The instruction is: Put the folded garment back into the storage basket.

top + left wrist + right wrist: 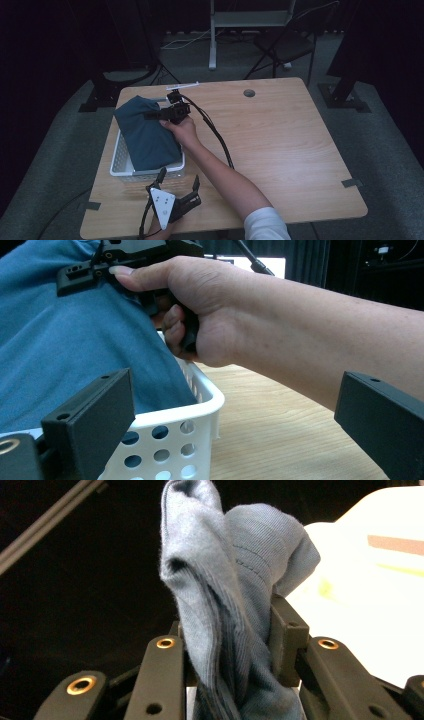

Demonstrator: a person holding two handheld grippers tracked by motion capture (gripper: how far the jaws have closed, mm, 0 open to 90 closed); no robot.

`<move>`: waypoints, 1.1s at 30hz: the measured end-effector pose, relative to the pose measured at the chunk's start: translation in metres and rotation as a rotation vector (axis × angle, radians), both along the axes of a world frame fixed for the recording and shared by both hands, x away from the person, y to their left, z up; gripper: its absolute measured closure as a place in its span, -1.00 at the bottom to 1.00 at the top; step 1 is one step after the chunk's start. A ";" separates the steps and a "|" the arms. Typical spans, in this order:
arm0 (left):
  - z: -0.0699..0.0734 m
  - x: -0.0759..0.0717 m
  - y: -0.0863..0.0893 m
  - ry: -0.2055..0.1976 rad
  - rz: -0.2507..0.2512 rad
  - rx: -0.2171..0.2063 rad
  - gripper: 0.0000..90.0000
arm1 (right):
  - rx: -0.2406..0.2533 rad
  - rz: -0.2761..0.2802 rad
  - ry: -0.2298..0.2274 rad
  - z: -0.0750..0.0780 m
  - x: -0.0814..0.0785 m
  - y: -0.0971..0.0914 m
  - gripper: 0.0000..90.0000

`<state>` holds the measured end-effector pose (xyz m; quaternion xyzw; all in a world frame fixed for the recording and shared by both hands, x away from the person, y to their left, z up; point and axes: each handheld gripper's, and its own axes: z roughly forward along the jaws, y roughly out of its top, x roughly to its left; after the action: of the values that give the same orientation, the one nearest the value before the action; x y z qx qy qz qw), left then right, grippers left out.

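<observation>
The right gripper (150, 115) is clenched on a bunched fold of the blue cloth (235, 620), the fabric squeezed between its jaws. The cloth (147, 132) lies heaped in the white basket (120, 167) at the left of the worktop (280, 145), spilling over the far rim. It looks soft, light and limp, likely to sag and trail, so a gathered fold is the best hold. The left gripper (179, 179) waits just before the basket, jaws wide apart and empty.

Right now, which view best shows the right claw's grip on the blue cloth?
The right gripper view: the blue cloth is bunched between the right claw's jaws. The high view shows cloth draped over the white basket; the left gripper view shows its side.
</observation>
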<state>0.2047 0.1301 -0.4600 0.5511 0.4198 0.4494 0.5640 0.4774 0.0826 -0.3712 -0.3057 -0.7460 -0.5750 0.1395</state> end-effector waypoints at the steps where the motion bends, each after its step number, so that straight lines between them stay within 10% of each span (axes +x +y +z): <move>1: 0.000 0.000 0.000 0.000 0.000 0.000 -0.91 | -0.010 0.003 -0.005 0.000 0.000 0.000 0.47; 33: 0.000 0.000 0.000 0.001 0.000 0.001 -0.91 | -0.298 -0.014 -0.061 -0.010 0.006 0.004 0.43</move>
<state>0.2049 0.1300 -0.4599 0.5516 0.4200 0.4491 0.5636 0.4833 0.0870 -0.3808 -0.3105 -0.8249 -0.4677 0.0659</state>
